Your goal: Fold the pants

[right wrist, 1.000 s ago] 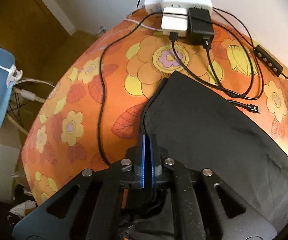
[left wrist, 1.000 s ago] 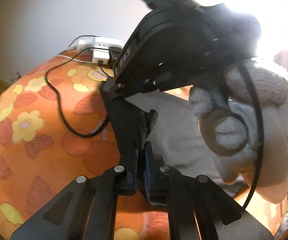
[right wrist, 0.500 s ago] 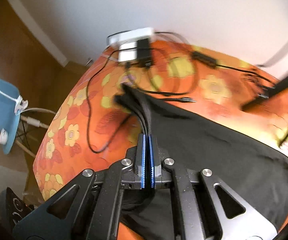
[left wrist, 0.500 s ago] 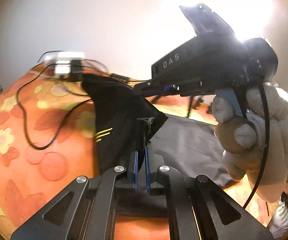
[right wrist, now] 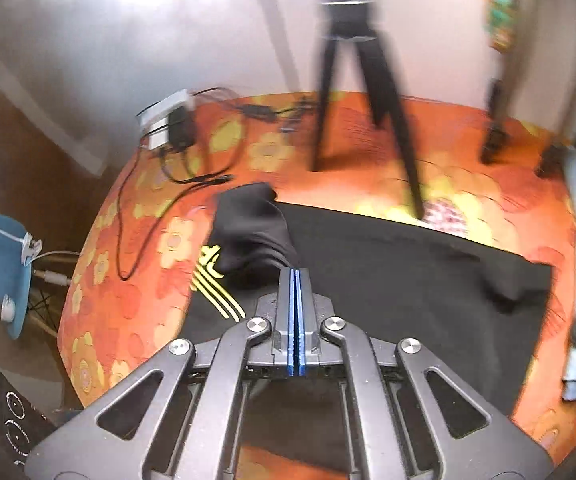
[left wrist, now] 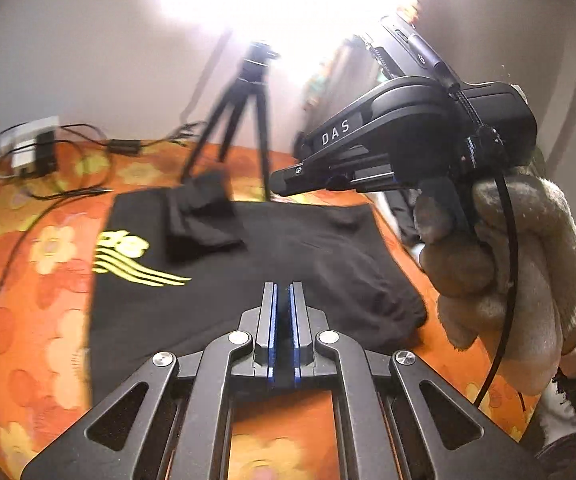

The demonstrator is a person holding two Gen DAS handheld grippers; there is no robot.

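Black pants (left wrist: 271, 264) lie spread on a bed with an orange floral cover (left wrist: 19, 280), a yellow striped logo (left wrist: 135, 268) showing near their left edge. The left gripper (left wrist: 282, 300) fills the bottom of its own view, its 2 blue-padded jaws nearly together with only a thin gap; dark cloth sits right behind that gap, and I cannot tell for certain whether a fold is pinched there. The right gripper (right wrist: 295, 280) has its jaws pressed fully together, and a bunched part of the pants (right wrist: 251, 232) rises just ahead of its tips, so it appears to grip the fabric, though the contact itself is hidden. In the left view, a gloved hand (left wrist: 528, 264) holds the right gripper's body up at the right. A tripod (right wrist: 364, 80) stands on the bed beyond the pants, and a power strip with cables (right wrist: 167, 124) lies at the far left. Judging from this, a fold is under way, with an end of the pants being carried across the rest. The next move likely calls for laying the lifted cloth down with edges matched, then opening both jaws and smoothing the bunched part flat.
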